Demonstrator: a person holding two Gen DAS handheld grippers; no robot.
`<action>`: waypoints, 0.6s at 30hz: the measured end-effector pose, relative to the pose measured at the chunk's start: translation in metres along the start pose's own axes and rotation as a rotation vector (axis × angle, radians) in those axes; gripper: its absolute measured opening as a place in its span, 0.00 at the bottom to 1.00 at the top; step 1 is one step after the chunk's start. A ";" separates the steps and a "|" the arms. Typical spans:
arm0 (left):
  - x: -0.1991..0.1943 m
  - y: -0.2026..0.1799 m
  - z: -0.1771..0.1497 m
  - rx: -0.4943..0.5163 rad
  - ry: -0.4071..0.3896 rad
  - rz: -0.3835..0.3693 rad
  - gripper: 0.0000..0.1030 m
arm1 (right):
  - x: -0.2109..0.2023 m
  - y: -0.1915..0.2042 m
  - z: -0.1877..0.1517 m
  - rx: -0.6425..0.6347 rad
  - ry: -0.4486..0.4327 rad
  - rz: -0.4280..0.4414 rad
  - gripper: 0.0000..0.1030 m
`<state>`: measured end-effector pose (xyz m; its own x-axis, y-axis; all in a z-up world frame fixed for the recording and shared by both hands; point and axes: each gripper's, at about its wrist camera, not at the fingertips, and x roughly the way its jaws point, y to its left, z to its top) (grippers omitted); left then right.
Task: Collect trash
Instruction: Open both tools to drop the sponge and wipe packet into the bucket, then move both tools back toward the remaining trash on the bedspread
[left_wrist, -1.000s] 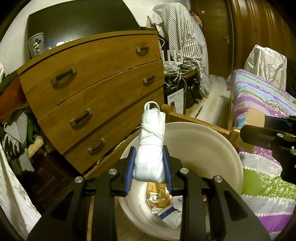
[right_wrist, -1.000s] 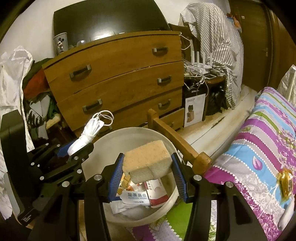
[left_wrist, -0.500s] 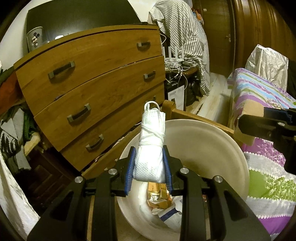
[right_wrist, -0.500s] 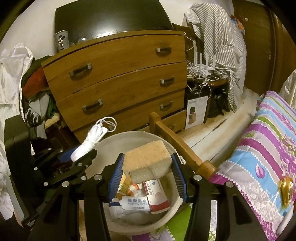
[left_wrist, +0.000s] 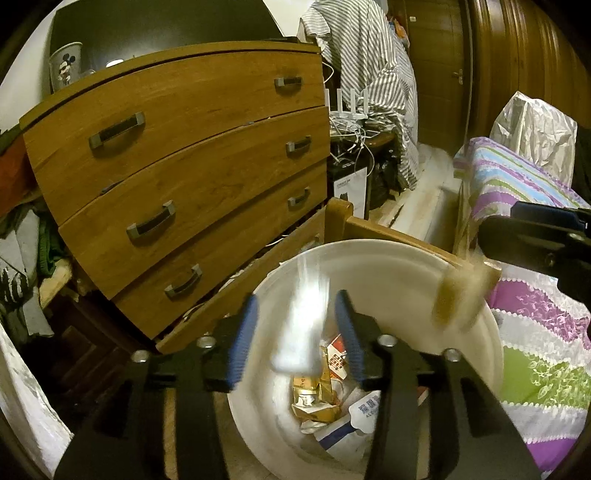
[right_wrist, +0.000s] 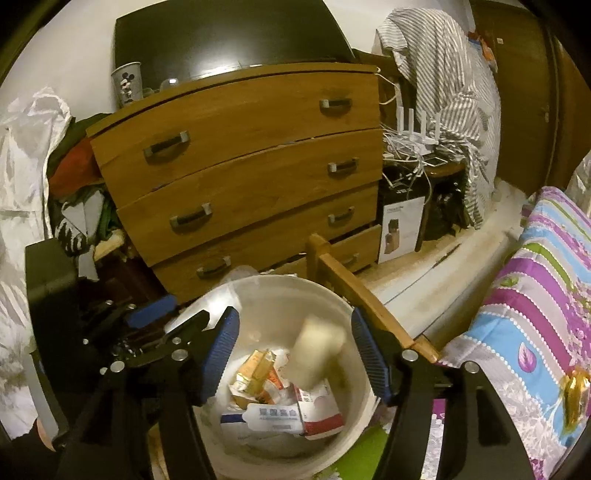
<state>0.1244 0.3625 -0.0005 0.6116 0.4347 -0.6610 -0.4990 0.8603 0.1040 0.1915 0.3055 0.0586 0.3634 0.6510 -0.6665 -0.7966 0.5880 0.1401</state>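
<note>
Bedroom, trash drop in progress. Far left, the curved brown wooden chest of drawers (left_wrist: 177, 177) crowds the bin's left side. I've got the left gripper (left_wrist: 295, 336) directly over the round white plastic bin (left_wrist: 388, 273), jaws opening, blue pads clear of the rolled white face mask (left_wrist: 301, 328); it shows as a blur betw. them, upright, long axis top to bottom, dropping straight toward the box and wrapper litter (left_wrist: 325, 391) at the bin bottom. Right of that, the tan rectangular sponge block (right_wrist: 317, 350) is also blurred and loose, falling inside the rim near the bin's right wall; the right gripper (right_wrist: 295, 354) is above it, jaws opening w/ nothing pressed by the pads. Both pieces lie below and ahead of their tongs. The wooden bed rail (right_wrist: 354, 291) runs just beside the bin on the right, w/ the striped floral bedspread (right_wrist: 535, 295) beyond. My read: open room is up and back only. A gold wrapper (right_wrist: 574, 391) on the bedspread sits nearer the right hand; prob. next.
</note>
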 end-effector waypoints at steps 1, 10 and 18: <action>0.000 0.000 0.001 -0.001 0.002 0.002 0.47 | 0.001 -0.002 -0.001 0.008 0.002 -0.001 0.63; 0.002 0.003 -0.001 -0.011 0.013 0.011 0.47 | -0.001 -0.008 -0.006 0.020 0.000 -0.012 0.63; -0.007 -0.008 -0.004 0.009 -0.012 0.025 0.58 | -0.029 -0.014 -0.020 0.022 -0.069 -0.084 0.63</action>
<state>0.1215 0.3515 0.0006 0.6061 0.4596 -0.6492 -0.5089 0.8513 0.1275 0.1820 0.2688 0.0610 0.4613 0.6299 -0.6248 -0.7513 0.6519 0.1026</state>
